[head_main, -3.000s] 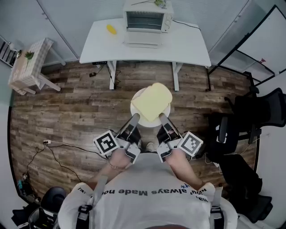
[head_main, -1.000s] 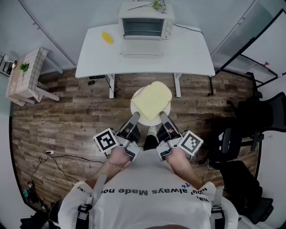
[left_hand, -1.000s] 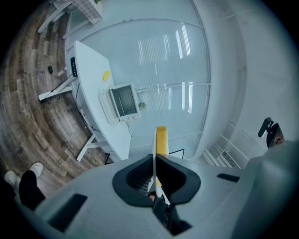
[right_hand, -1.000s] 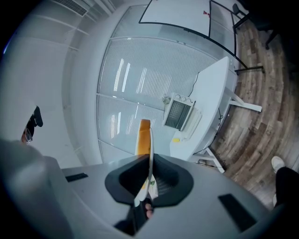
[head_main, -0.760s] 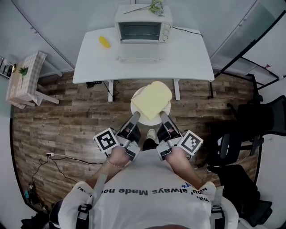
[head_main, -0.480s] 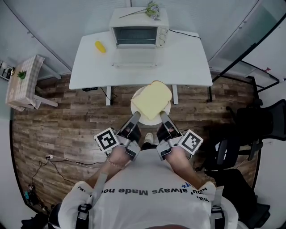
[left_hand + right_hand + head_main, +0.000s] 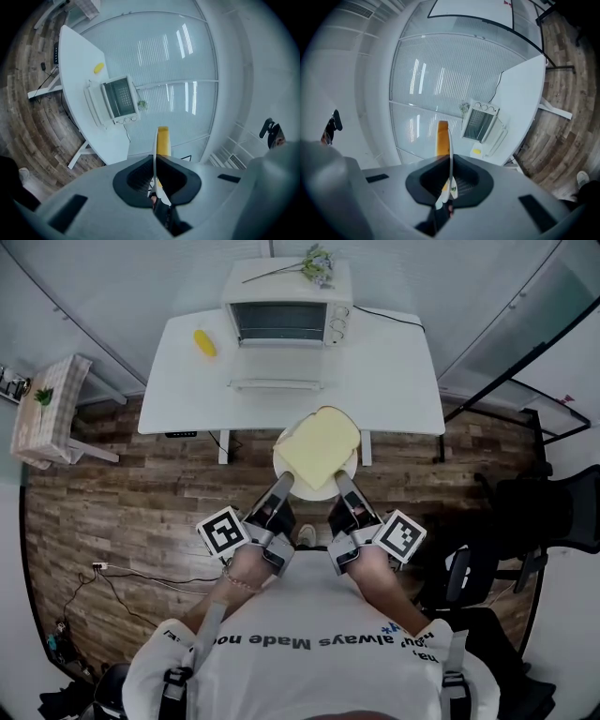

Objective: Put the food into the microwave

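A white plate (image 7: 284,468) carries a pale yellow slice of food (image 7: 319,444) and hangs over the wood floor, just short of the white table (image 7: 394,362). My left gripper (image 7: 283,482) is shut on the plate's left rim, and my right gripper (image 7: 339,480) is shut on its right rim. The plate's edge (image 7: 155,150) runs between the left gripper (image 7: 154,174) pads, with the food (image 7: 162,139) beyond. The right gripper (image 7: 450,180) clamps the rim (image 7: 450,154) the same way. The microwave (image 7: 286,320) stands at the table's back with its door (image 7: 277,383) folded down.
A small yellow item (image 7: 203,342) lies on the table left of the microwave, and flowers (image 7: 316,261) lie on the microwave's top. A small cloth-covered side table (image 7: 42,409) stands at the left. Black chairs (image 7: 553,512) and a black frame (image 7: 506,395) are at the right. Cables (image 7: 112,568) trail on the floor.
The table and microwave have come nearer and lower in the head view as the person walks toward them. Both grippers keep their hold on the plate.
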{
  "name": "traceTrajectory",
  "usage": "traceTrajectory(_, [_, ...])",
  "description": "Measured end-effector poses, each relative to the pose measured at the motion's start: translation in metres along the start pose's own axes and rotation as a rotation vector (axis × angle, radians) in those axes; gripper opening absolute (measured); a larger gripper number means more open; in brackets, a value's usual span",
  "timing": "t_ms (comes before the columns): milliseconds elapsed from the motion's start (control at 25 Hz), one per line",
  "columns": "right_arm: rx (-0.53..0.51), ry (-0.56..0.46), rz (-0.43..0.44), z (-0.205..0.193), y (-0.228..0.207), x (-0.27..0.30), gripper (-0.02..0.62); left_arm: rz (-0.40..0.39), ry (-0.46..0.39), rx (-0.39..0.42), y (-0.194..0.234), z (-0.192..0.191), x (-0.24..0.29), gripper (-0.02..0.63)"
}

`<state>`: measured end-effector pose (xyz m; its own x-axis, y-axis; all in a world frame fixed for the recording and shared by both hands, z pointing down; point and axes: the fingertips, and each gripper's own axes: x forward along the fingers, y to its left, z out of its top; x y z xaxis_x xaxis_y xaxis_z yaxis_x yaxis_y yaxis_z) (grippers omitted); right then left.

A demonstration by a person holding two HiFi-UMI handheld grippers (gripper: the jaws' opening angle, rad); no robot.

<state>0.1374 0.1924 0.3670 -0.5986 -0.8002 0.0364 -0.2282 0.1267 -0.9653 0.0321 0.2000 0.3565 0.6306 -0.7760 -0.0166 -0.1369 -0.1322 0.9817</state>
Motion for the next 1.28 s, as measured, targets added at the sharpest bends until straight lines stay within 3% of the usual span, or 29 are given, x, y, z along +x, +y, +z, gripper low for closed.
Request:
traceTrajectory(320, [-0.006,0.011,0.000,0.013,-0.005,0.017,0.023,0.006,-0.011,-0.001,0.006,0.011,0.016,0.018])
traceTrajectory(520, [0.010,0.015,-0.009,0.027,-0.014,0.058,0.023,0.012,-0.011,-0.006,0.019,0.046,0.042,0.018])
traceTrajectory(800, [-0.008,0.010,-0.002,0.035,-0.017,0.079,0.023,0.001,-0.007,0.001,0.023,0.063,0.055,0.018])
traceTrajectory(1280, [-0.023,-0.016,-0.016,0.071,-0.018,0.202,0.023,-0.008,0.023,-0.005,0.044,0.173,0.120,0.018])
